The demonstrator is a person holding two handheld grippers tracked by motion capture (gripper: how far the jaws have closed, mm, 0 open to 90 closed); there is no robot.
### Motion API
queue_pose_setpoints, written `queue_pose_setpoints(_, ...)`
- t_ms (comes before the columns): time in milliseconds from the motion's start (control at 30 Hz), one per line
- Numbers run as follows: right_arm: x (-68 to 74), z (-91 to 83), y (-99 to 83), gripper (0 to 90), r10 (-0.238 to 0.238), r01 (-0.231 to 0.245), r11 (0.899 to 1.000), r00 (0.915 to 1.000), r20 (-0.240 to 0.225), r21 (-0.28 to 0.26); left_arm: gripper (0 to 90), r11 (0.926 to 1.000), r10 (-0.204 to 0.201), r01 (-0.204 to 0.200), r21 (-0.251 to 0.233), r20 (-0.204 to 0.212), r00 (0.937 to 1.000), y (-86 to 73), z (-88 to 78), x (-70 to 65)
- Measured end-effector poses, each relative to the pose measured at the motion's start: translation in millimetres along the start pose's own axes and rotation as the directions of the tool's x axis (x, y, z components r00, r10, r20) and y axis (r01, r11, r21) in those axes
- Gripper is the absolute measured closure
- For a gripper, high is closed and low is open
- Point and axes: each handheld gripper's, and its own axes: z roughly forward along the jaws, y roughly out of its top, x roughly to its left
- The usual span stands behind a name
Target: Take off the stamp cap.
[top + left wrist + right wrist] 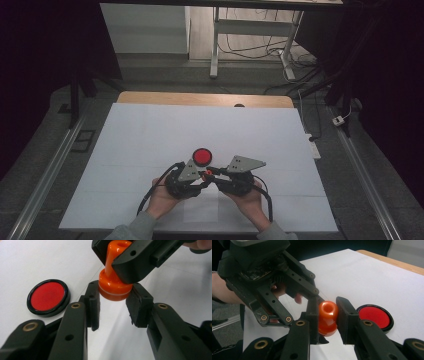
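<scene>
orange stamp [113, 287]: glossy, smooth plastic. round red pad [48, 297]: matt red face, shiny black plastic rim. bench [150, 130]: matt white sheet over a pale wood edge. left hand-held gripper [113, 306]: matt black plastic, brass-coloured rivets, rough dull pads.

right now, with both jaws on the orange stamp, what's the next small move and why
Probably pull the two halves apart: the right gripper clamps the orange stamp's knob, the left gripper pinches its wide base, and the red ink pad lies open beside it, so uncapping looks next.
</scene>
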Motion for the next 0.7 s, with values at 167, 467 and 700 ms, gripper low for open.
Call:
queue_pose_setpoints(167, -0.4, -0.3, -0.4, 72.4, 0.014, -0.014, 1.000, 0.9999, -0.003, -0.008, 64.5, 0.9999, 0.008, -0.008, -0.008, -0.011, 0.9999, -0.1, -0.8, -1.1)
queue_pose_setpoints(467, 0.3, 0.7, -0.9, 72.6, 0.013, -0.013, 1.000, 0.9999, 0.001, -0.008, 65.5, 0.9999, 0.016, -0.016, -0.002, -0.020, 0.9997, -1.8, -0.2, -2.0)
queue_pose_setpoints(700, 2.5, 2.9, -1.9, 72.8, -0.007, 0.007, 1.000, 0.9998, 0.016, 0.009, 65.6, 0.9998, 0.020, -0.020, 0.008, -0.024, 0.9995, -3.4, 1.7, -2.3)
